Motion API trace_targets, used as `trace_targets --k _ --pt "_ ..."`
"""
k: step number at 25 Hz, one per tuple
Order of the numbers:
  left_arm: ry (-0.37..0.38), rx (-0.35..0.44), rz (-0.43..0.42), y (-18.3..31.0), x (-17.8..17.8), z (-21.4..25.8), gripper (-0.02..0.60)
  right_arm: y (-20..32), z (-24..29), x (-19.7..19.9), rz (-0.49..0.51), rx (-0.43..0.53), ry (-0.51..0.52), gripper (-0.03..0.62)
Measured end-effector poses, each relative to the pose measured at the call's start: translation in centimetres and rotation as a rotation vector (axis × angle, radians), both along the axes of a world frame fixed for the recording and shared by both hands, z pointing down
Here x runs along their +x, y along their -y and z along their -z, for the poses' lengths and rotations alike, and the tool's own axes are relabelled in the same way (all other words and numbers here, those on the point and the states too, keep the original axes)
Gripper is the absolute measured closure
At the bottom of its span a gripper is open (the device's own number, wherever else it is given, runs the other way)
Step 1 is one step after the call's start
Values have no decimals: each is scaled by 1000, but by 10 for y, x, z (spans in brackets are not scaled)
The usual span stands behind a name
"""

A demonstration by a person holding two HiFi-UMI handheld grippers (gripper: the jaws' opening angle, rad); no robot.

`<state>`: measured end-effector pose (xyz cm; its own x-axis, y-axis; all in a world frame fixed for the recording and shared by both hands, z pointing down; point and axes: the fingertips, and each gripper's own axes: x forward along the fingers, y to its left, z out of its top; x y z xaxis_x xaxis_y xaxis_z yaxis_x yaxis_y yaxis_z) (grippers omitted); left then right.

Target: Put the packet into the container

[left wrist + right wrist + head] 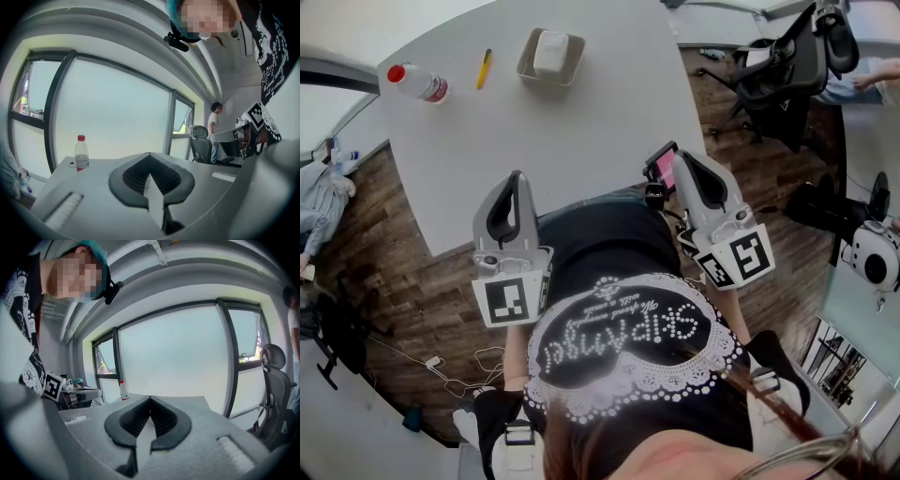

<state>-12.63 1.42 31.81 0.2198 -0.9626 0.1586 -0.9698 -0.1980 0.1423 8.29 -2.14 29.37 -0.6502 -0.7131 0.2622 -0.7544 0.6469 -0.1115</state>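
Note:
A white packet (550, 51) lies inside the grey container (528, 67) at the far side of the white table (591, 122). My left gripper (515, 178) is held at the table's near edge, close to my body, and it is shut with nothing in it. My right gripper (682, 159) is to the right, by the table's near right edge, also shut and empty. In the left gripper view the left gripper (149, 156) shows its ribbed pads meeting at the tip. The right gripper view shows the right gripper (150, 398) the same way. Both point well short of the container.
A clear bottle with a red cap (417, 82) lies at the table's far left, and a yellow pen (484, 67) lies between it and the container. Black office chairs (787, 66) stand on the wood floor at the right. A person (215, 119) stands far off by the windows.

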Motion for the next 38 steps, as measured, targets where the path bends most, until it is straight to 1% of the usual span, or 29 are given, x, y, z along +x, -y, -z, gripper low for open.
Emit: trace_targets --k 3,6,15,20,26,34,38 --pt "-3 -3 4 0 -1 0 583 0 0 -1 3 1 2 597" --pt "-9 15 6 2 0 3 582 1 0 -1 5 1 0 597" --pt "-5 -13 1 -1 -1 -3 583 -1 -2 -7 23 -4 1 597" --pt "-13 -6 9 1 0 0 582 -1 -2 -7 25 -5 0 597" --pt "-12 -17 8 0 -1 -3 582 -2 -3 -9 28 -9 2 597" --pt "-17 -7 23 0 -3 -1 582 -3 -2 -9 27 -8 6 597" --pt "-8 4 14 1 -3 0 583 -2 -2 -12 31 -9 11 597"
